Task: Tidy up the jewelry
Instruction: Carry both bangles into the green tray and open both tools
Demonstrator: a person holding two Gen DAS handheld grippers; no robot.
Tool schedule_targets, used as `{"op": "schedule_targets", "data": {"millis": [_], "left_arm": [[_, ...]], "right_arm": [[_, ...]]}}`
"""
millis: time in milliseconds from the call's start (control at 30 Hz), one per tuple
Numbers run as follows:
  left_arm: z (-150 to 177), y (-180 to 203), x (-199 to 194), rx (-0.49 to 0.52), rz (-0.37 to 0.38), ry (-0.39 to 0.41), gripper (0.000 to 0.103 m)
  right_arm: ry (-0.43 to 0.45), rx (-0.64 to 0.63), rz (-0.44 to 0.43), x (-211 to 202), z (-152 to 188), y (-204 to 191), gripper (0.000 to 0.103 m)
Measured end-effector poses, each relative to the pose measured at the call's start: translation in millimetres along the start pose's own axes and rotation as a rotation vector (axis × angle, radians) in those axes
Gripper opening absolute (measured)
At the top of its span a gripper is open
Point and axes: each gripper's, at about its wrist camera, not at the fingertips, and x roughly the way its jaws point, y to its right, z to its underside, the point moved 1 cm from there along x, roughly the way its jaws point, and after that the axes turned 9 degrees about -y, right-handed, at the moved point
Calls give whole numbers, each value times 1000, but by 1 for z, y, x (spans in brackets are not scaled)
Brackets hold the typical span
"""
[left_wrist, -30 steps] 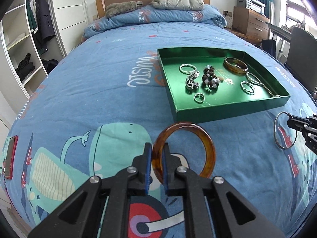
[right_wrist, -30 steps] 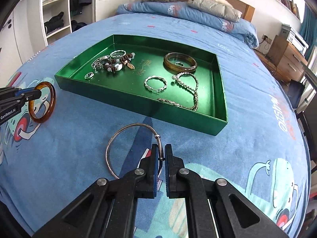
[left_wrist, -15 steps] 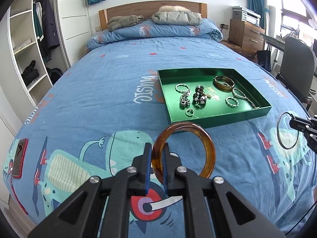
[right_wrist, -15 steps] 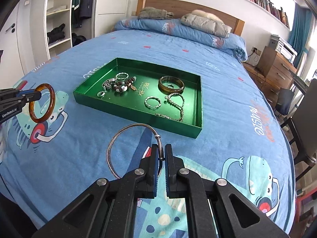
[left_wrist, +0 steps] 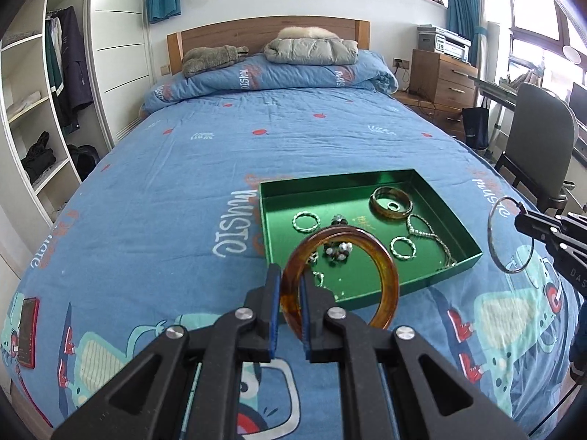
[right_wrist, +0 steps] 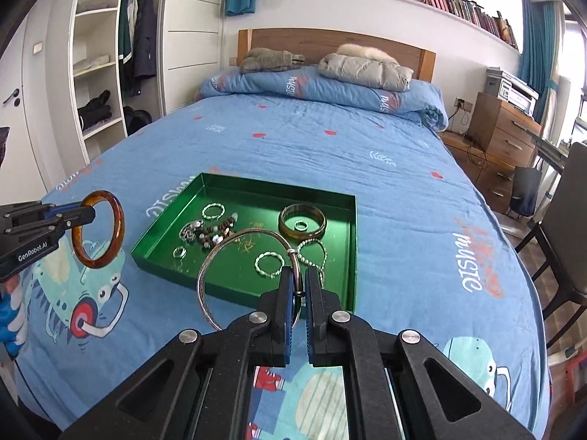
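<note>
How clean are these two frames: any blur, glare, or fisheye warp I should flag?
Left wrist view: sharp, no motion blur; strong fisheye bends the wardrobe shelves; the window is blown out; the amber bangle in the left gripper is crisp. Right wrist view: equally sharp, dark vignette in the corners, soft sheen on the green tray; the silver hoop in the right gripper is clear.

- Amber bangle (left_wrist: 381,282) covers part of the bead cluster (left_wrist: 339,251) in the tray (left_wrist: 458,227).
- Wire hoop's (right_wrist: 220,256) near arc disappears behind the right tool (right_wrist: 298,282).
- Gold lettering on the tray floor (right_wrist: 249,244): too small to read.
- Red phone (left_wrist: 27,330): cut at the left edge.
</note>
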Motion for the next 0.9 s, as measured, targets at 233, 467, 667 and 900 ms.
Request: {"op": "schedule_targets", "data": {"millis": [233,467,667,900], "left_arm": [[-28,41,61,63,11,-60,9],[-35,60,115,101,-29,-116,9],[-31,61,141,98,-32,-156,9],[-28,56,154,73,-14,-188,9]], "right_arm": [[-22,33,-16,49,-31,16,6],[-91,52,-37,107,-36,28,6],[-169,49,-43,147,-27,29,6],[-244,79,-72,173,-19,36,6]]}}
